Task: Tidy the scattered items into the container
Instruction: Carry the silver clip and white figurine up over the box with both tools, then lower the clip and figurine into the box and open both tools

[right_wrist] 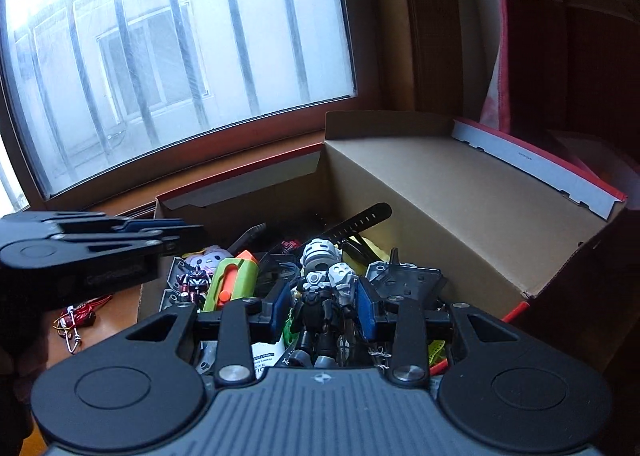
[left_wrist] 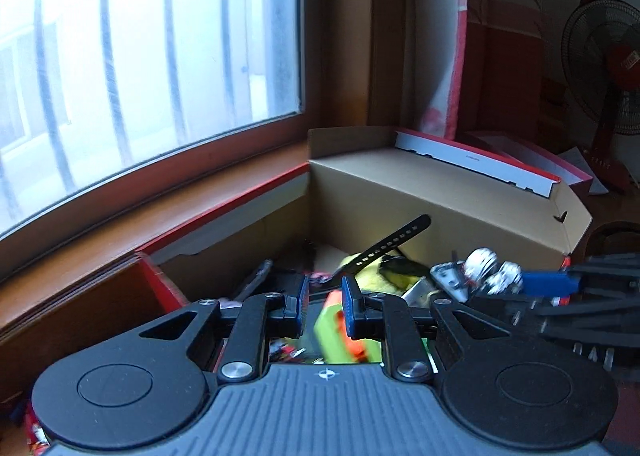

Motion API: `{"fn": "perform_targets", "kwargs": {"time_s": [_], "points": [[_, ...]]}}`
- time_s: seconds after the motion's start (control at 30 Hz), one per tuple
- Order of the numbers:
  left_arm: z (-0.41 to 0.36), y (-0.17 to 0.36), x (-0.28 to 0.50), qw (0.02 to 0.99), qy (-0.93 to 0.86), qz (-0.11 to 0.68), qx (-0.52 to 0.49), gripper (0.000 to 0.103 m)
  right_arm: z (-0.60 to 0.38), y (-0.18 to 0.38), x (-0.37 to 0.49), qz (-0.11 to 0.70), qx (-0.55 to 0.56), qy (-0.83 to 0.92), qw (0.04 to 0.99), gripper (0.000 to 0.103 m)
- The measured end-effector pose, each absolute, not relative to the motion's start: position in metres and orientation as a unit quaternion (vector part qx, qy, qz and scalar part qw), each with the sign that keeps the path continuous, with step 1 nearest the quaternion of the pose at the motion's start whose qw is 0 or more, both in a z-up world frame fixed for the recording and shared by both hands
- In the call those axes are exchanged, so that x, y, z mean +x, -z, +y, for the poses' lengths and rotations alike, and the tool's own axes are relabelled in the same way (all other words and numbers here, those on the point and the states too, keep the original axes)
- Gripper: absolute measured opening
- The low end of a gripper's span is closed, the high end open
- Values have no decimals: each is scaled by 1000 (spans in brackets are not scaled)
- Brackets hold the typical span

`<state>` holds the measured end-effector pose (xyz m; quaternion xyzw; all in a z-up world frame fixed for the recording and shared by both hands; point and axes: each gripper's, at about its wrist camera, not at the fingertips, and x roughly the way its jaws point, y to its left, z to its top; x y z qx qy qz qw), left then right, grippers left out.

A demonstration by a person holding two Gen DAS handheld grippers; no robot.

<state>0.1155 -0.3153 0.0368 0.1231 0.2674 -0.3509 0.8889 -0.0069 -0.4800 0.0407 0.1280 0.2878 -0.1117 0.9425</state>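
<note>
Near the counter's left edge, outside the box, a small red trinket with wire loops lies on the wood. The left hand-held gripper hangs over the cardboard box, its jaws drawn nearly together with nothing pinched between them; the green and orange toy blaster lies below it inside the box. Beside that blaster sit a pink plush and a small red figure. Further right, the right hand-held gripper is closed partway on a grey and black robot figure, held above the box's jumble. A black perforated strap juts up toward the box's far wall.
</note>
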Motion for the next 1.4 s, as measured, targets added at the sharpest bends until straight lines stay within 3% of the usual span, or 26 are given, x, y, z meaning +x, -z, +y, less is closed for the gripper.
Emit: {"fn": "perform_targets", "kwargs": {"time_s": [0.13, 0.17, 0.2, 0.27, 0.43, 0.7, 0.83, 0.87, 0.97, 1.0, 1.4], "points": [[-274, -26, 104, 893, 335, 269, 137, 32, -479, -43, -6, 283, 128, 116, 943, 38], [-266, -22, 100, 893, 334, 267, 144, 41, -478, -43, -7, 283, 127, 116, 944, 38], [-258, -19, 96, 892, 333, 266, 151, 57, -477, -44, -6, 283, 126, 115, 944, 38], [-247, -11, 90, 889, 329, 273, 164, 65, -473, -45, -6, 285, 124, 112, 944, 38], [-245, 14, 82, 869, 346, 323, 147, 65, -463, -47, -4, 286, 116, 99, 946, 38], [-262, 60, 66, 824, 380, 366, 204, 65, -452, -49, -6, 287, 109, 89, 947, 38], [-269, 73, 71, 824, 384, 360, 209, 66, -452, -47, -9, 289, 111, 91, 946, 38], [-270, 75, 73, 825, 385, 357, 209, 65, -451, -47, -9, 290, 111, 91, 946, 38], [-269, 73, 77, 827, 385, 358, 197, 40, -451, -47, -11, 290, 111, 92, 946, 38], [-269, 73, 78, 830, 382, 357, 196, 38, -451, -47, -11, 290, 112, 93, 946, 38], [-251, 31, 85, 871, 346, 305, 169, 37, -449, -49, -10, 288, 112, 91, 947, 38]]}}
